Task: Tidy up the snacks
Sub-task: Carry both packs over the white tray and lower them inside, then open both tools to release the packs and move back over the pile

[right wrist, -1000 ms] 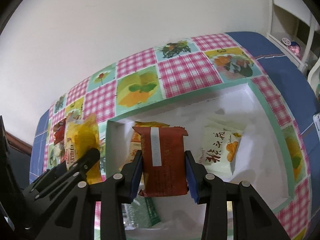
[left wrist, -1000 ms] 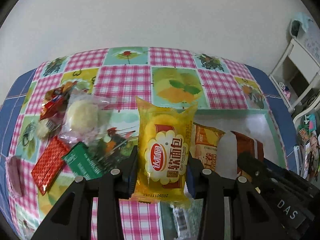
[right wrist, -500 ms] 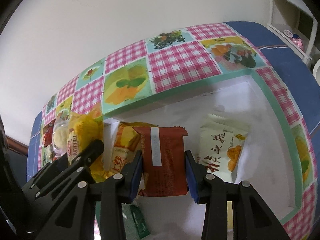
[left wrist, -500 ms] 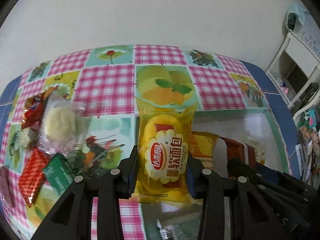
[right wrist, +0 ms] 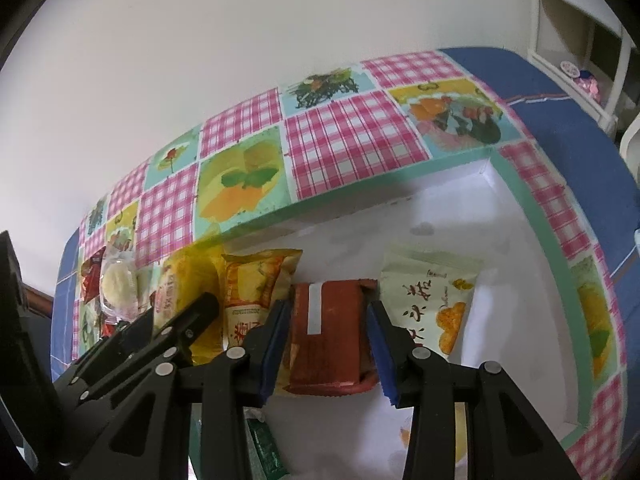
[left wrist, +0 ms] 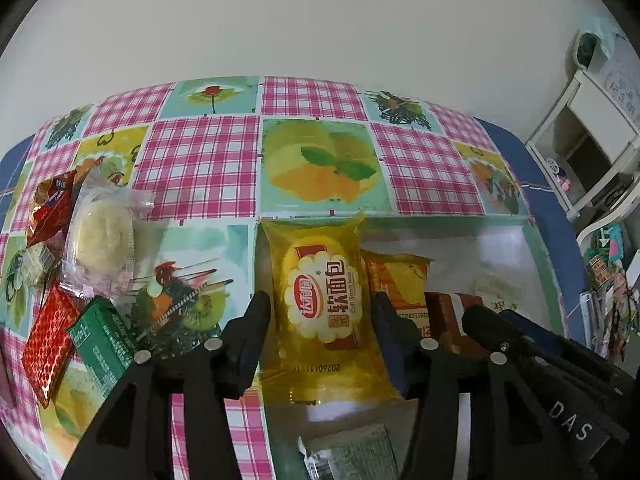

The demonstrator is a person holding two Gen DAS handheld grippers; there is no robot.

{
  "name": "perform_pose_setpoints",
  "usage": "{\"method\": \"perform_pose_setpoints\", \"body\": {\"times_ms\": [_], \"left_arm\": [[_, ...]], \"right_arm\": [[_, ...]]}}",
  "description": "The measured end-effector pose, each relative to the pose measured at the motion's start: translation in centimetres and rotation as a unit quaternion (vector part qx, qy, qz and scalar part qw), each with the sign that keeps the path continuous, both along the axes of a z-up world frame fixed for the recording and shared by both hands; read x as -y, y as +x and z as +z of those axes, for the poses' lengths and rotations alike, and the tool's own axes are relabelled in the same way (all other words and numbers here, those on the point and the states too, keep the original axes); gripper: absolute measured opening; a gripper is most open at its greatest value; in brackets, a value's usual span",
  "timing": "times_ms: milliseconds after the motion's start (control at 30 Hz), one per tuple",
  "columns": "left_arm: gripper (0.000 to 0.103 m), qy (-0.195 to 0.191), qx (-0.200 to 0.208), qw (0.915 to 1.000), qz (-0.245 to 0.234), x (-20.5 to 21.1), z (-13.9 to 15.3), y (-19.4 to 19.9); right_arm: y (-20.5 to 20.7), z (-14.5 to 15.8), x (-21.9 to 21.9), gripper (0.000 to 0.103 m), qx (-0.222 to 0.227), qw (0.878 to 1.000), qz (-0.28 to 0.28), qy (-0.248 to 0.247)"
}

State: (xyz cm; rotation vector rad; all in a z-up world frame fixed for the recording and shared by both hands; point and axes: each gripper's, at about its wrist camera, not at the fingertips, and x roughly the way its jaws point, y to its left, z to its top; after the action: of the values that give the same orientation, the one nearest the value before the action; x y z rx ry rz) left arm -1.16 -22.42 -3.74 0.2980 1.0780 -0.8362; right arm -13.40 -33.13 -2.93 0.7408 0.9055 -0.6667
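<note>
A yellow bread packet (left wrist: 318,264) stands between the jaws of my left gripper (left wrist: 320,308), at the left end of the white box (left wrist: 540,264). Those jaws are opening, and a thin gap shows beside the left pad. From the right wrist the same packet (right wrist: 180,284) leans by the box's left wall. My right gripper (right wrist: 328,312) is shut on a red-brown packet (right wrist: 332,352), low inside the box (right wrist: 556,248). That packet hangs between an orange packet (right wrist: 256,292) and a pale green packet (right wrist: 432,300) lying on the box floor.
Loose snacks lie on the checked tablecloth left of the box: a round cake in clear wrap (left wrist: 104,236), a red bag (left wrist: 50,208), a red checked packet (left wrist: 48,344) and a green carton (left wrist: 104,340). A green sachet (right wrist: 264,452) lies near the box's front. A white shelf (left wrist: 592,128) stands at far right.
My left gripper carried the yellow packet right, over the box's left end, then its jaws spread off it. My right gripper sank slightly into the box with the red-brown packet.
</note>
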Motion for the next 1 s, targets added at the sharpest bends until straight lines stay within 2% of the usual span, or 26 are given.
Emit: {"method": "perform_pose_setpoints", "body": {"times_ms": [133, 400, 600, 667, 700, 833, 1000], "left_arm": [[0.064, 0.006, -0.003, 1.0000, 0.005, -0.9, 1.2, 0.0], [0.064, 0.035, 0.002, 0.9989, 0.032, -3.7, 3.0, 0.1], [0.065, 0.056, 0.006, 0.9964, 0.063, -6.4, 2.9, 0.3], [0.074, 0.064, 0.005, 0.9953, 0.072, -7.4, 2.5, 0.3], [0.081, 0.067, 0.004, 0.9949, 0.075, -7.7, 2.4, 0.4], [0.081, 0.077, 0.000, 0.9931, 0.088, -9.0, 2.1, 0.5], [0.085, 0.076, -0.010, 0.9919, 0.101, -10.5, 1.9, 0.4]], "right_arm": [[-0.5, 0.6, -0.6, 0.044, -0.006, 1.000, -0.003, 0.000], [-0.9, 1.7, -2.9, 0.043, -0.034, 0.999, 0.011, -0.008], [-0.9, 2.0, -4.4, 0.044, -0.051, 0.998, 0.023, -0.017], [-0.8, 2.0, -5.0, 0.049, -0.058, 0.998, 0.026, -0.019], [-0.8, 2.0, -5.1, 0.055, -0.059, 0.998, 0.027, -0.020], [-0.8, 1.7, -6.2, 0.073, -0.069, 0.997, 0.036, -0.028], [-1.1, 1.2, -7.5, 0.083, -0.082, 0.995, 0.040, -0.035]]}}
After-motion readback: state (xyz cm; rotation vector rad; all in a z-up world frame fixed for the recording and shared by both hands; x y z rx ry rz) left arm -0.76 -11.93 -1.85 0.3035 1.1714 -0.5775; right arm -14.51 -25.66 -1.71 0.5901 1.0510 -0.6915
